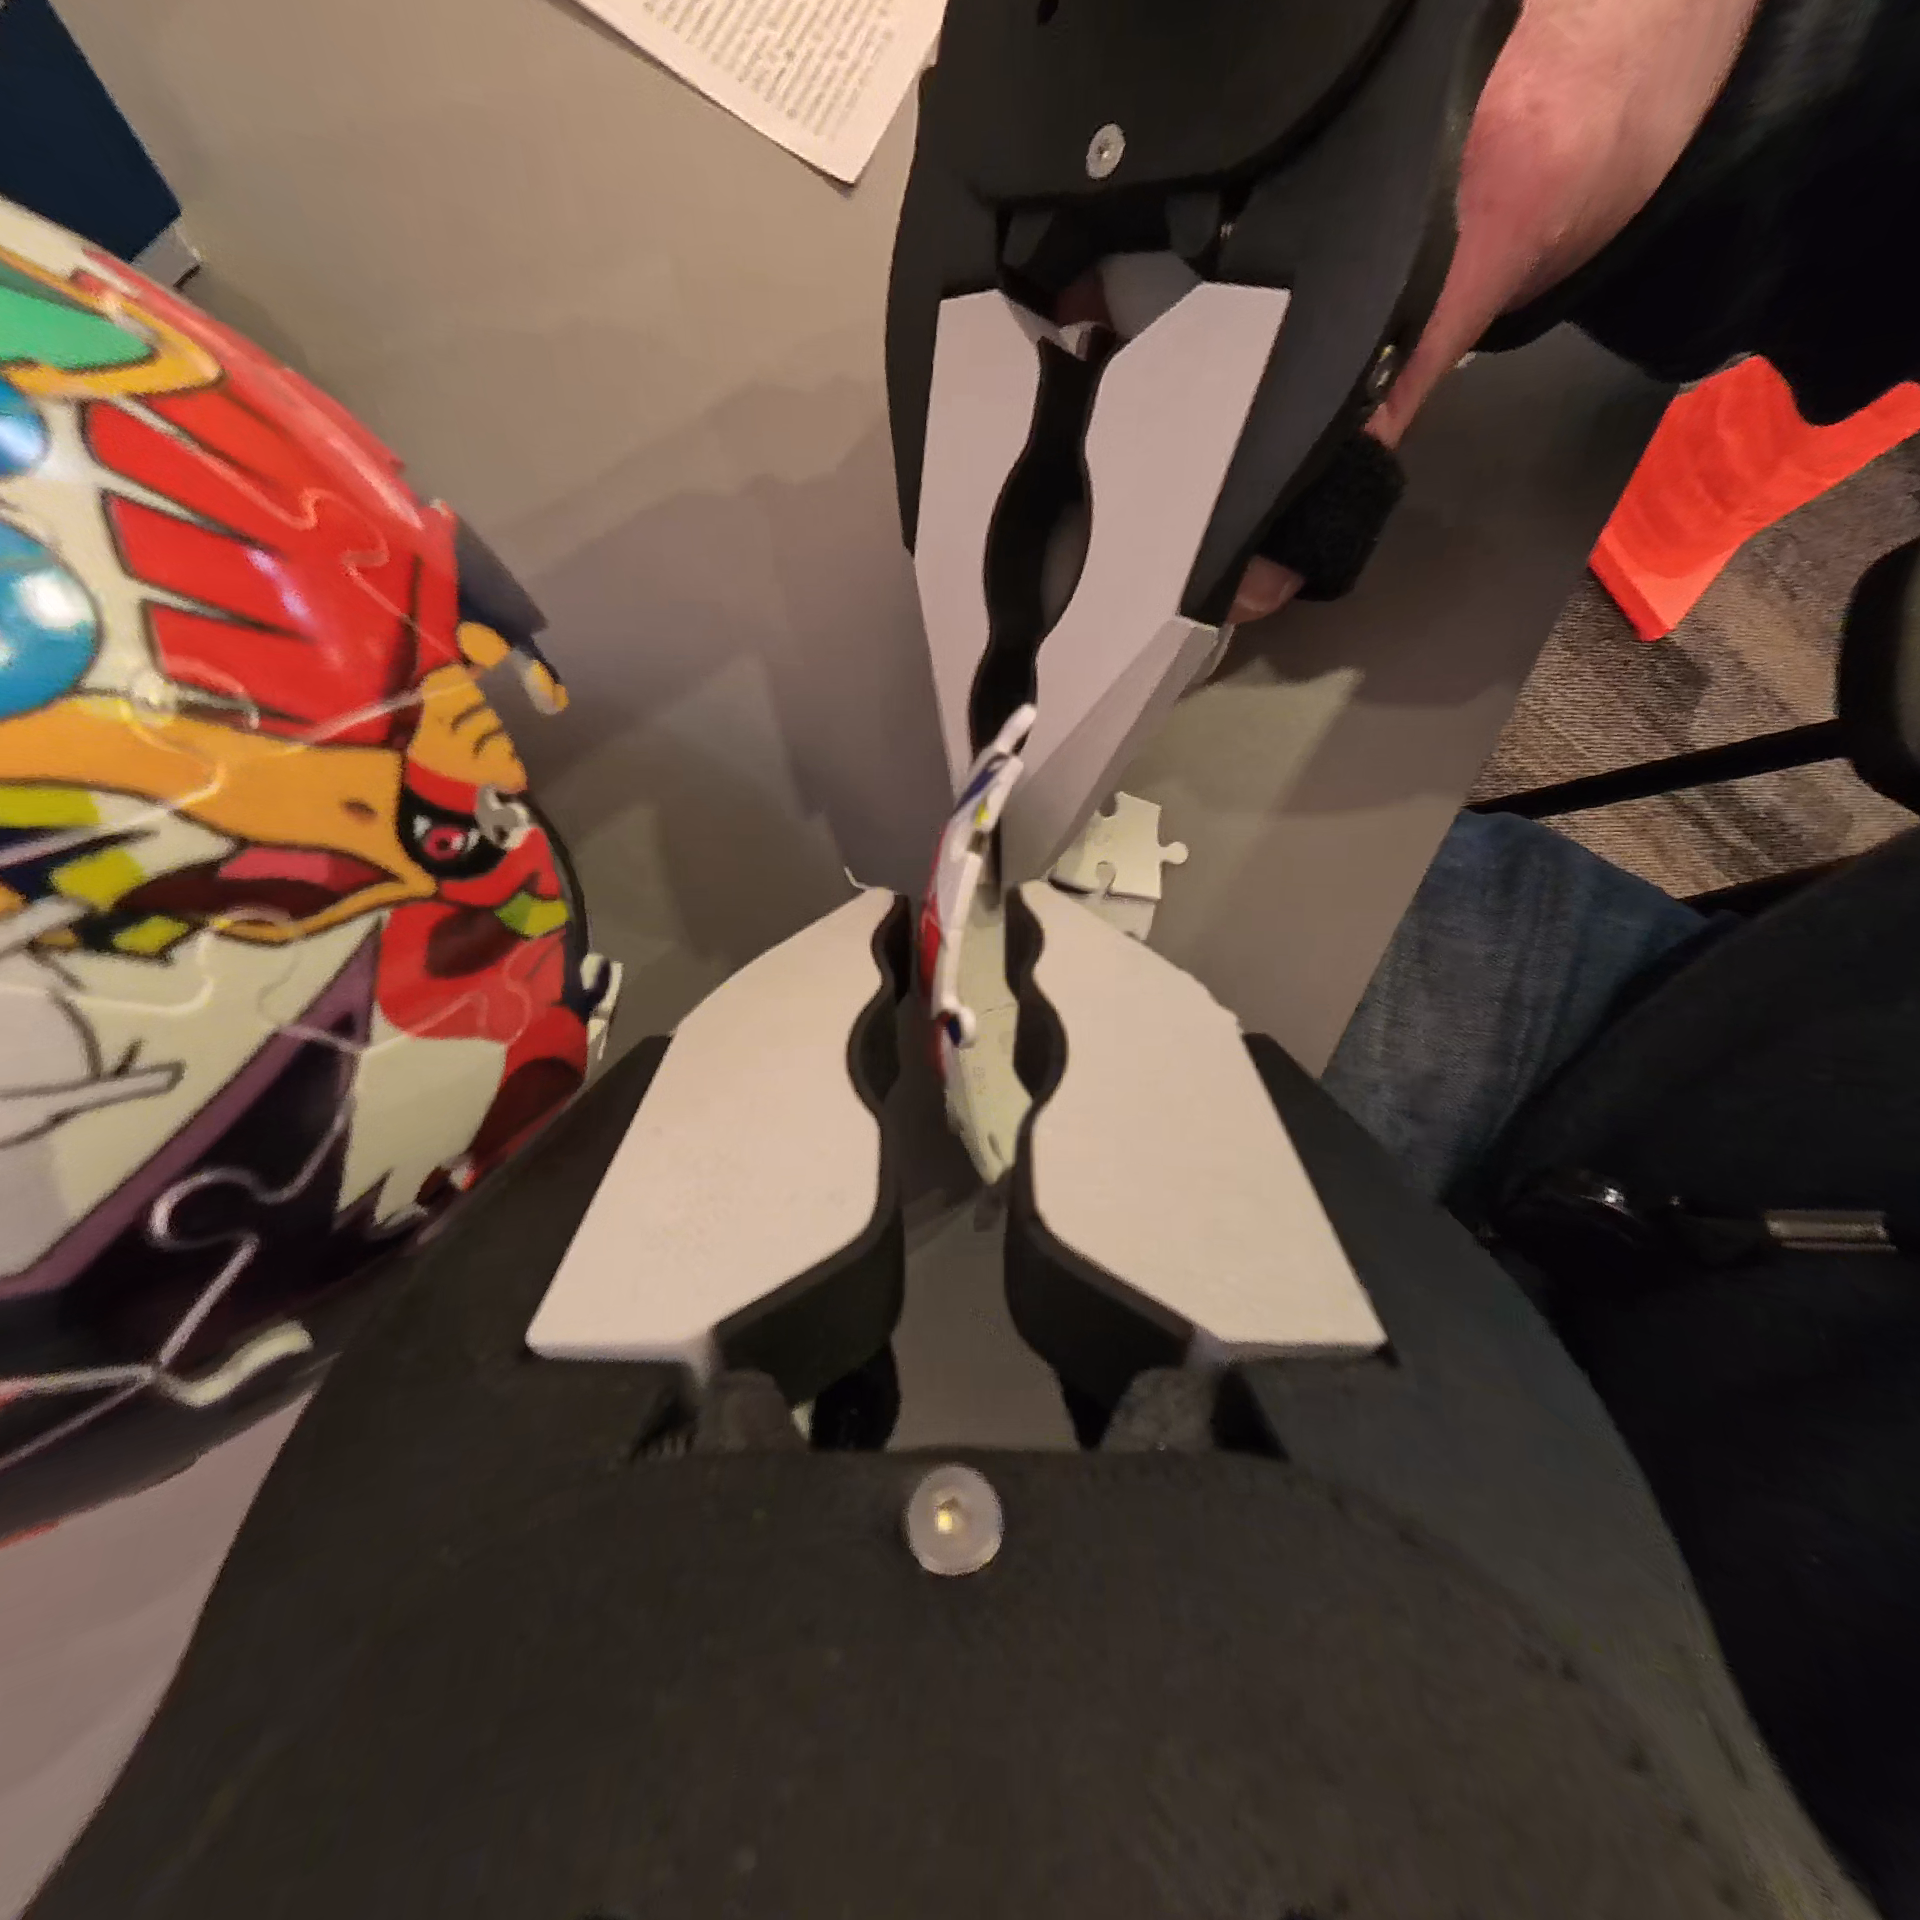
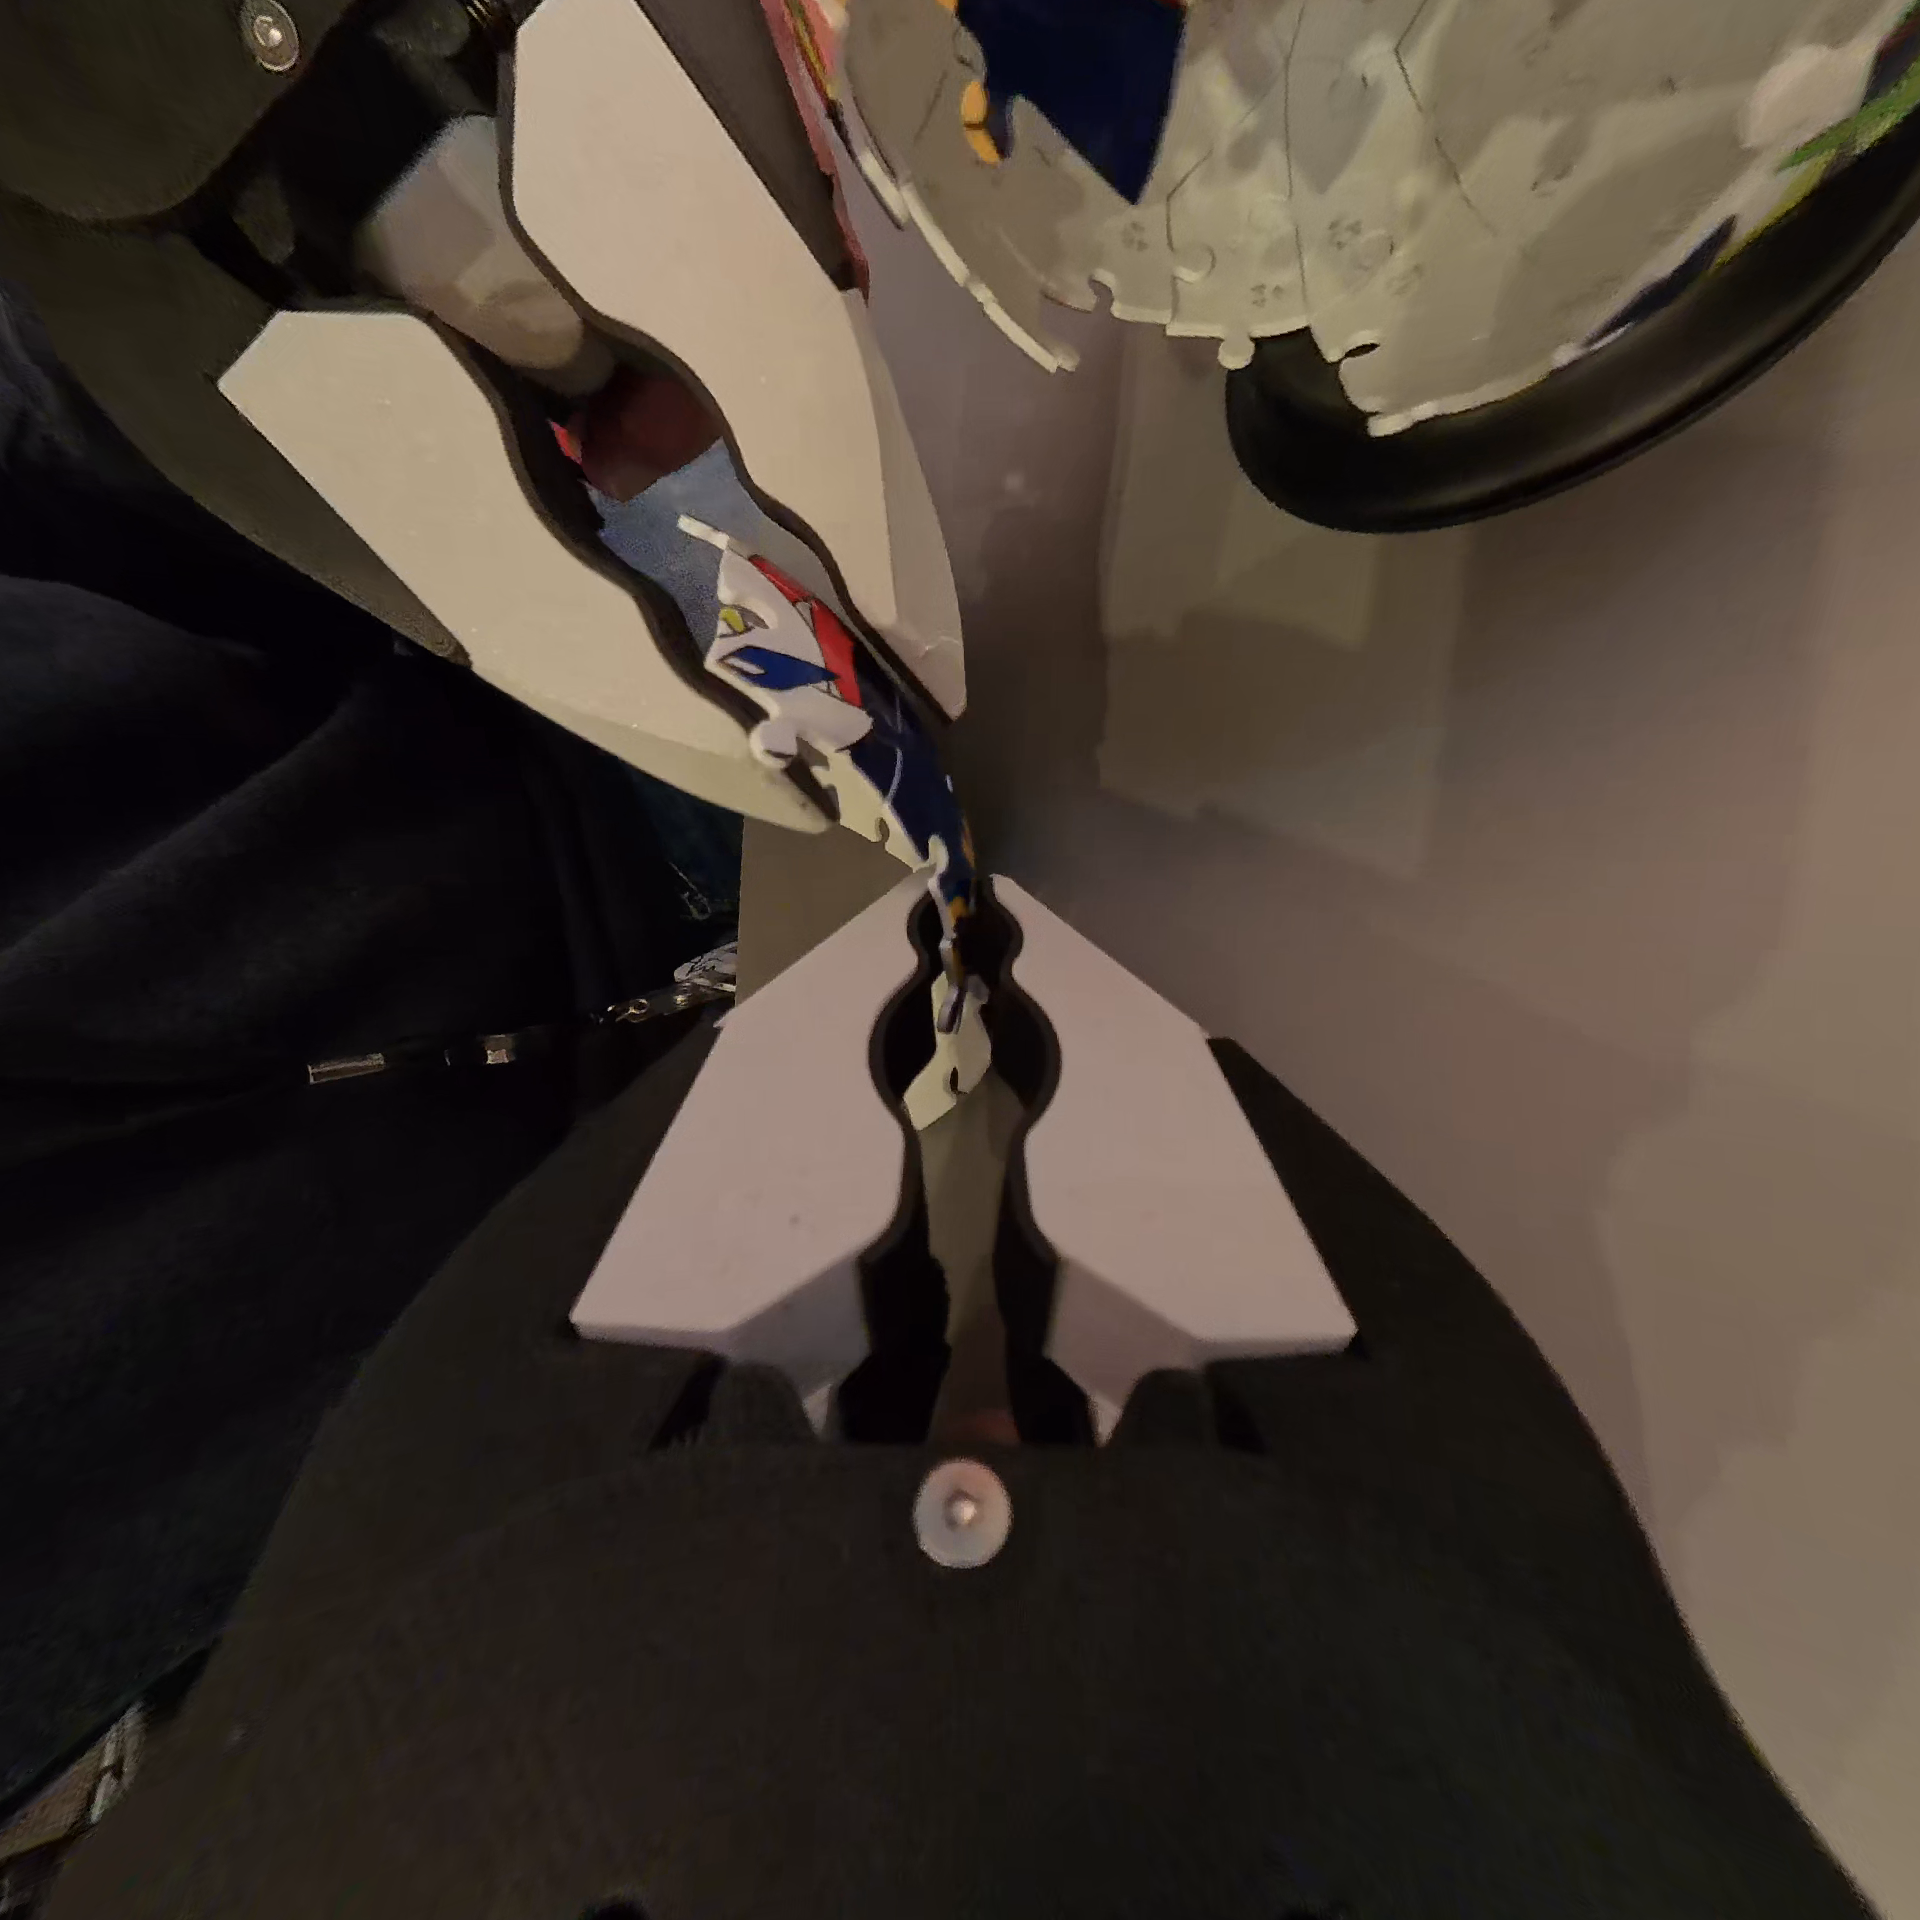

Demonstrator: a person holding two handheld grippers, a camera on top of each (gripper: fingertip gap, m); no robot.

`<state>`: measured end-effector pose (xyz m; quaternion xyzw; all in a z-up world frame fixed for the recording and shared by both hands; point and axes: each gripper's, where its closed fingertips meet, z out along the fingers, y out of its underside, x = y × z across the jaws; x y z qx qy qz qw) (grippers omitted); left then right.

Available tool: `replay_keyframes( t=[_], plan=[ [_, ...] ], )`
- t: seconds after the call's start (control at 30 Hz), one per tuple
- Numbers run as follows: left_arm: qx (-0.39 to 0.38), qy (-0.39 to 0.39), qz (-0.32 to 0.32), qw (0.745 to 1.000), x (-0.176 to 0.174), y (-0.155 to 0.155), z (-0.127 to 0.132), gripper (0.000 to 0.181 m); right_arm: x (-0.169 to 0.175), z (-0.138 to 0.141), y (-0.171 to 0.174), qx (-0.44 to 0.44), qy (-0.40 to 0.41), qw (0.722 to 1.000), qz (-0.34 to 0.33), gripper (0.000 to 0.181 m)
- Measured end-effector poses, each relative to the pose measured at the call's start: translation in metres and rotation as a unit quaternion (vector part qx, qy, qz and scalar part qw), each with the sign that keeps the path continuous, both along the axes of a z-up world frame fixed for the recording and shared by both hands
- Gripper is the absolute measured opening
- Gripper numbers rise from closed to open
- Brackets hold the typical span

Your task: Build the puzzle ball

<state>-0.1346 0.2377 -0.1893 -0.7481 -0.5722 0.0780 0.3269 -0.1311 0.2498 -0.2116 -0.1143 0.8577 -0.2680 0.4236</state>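
Observation:
The part-built puzzle ball (image 1: 208, 779), bright with a red and orange bird picture, stands at the left. In the right wrist view its open side (image 2: 1351, 187) shows grey piece backs. My left gripper (image 1: 954, 899) is shut on a curved white, red and blue puzzle piece (image 1: 961, 997). My right gripper (image 2: 958, 894) is shut on a dark blue and white piece (image 2: 951, 1049). The two grippers point tip to tip, with the right gripper (image 1: 992, 821) above the left one (image 2: 894, 758). The held pieces (image 2: 904, 779) meet between the tips. I cannot tell whether they are locked together.
The ball rests on a black ring stand (image 2: 1558, 436) on the grey table (image 1: 520, 312). A loose piece (image 1: 1127, 862) lies face down behind the grippers. A printed sheet (image 1: 769, 73) lies at the far edge. An orange object (image 1: 1745, 488) and a person's legs (image 1: 1507, 987) are at the right. Both grippers' tips are close together, under 4 cm apart.

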Motion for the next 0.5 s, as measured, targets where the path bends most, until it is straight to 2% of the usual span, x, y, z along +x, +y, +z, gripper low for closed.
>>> replay_keyframes(
  t=[0.17,0.33,0.5],
  plan=[
    [-0.006,-0.018,-0.036,0.999,0.005,0.007,-0.006,0.024,0.003,0.003,-0.001,-0.021,0.016,1.0,0.008,0.001],
    [-0.028,-0.043,-0.052,0.997,0.007,0.01,-0.019,0.014,0.005,0.002,0.0,-0.029,0.032,0.999,0.014,0.002],
    [-0.02,-0.044,-0.048,0.998,0.008,0.009,-0.019,0.012,0.003,0.004,-0.003,-0.037,0.048,0.998,0.001,0.002]
  ],
)
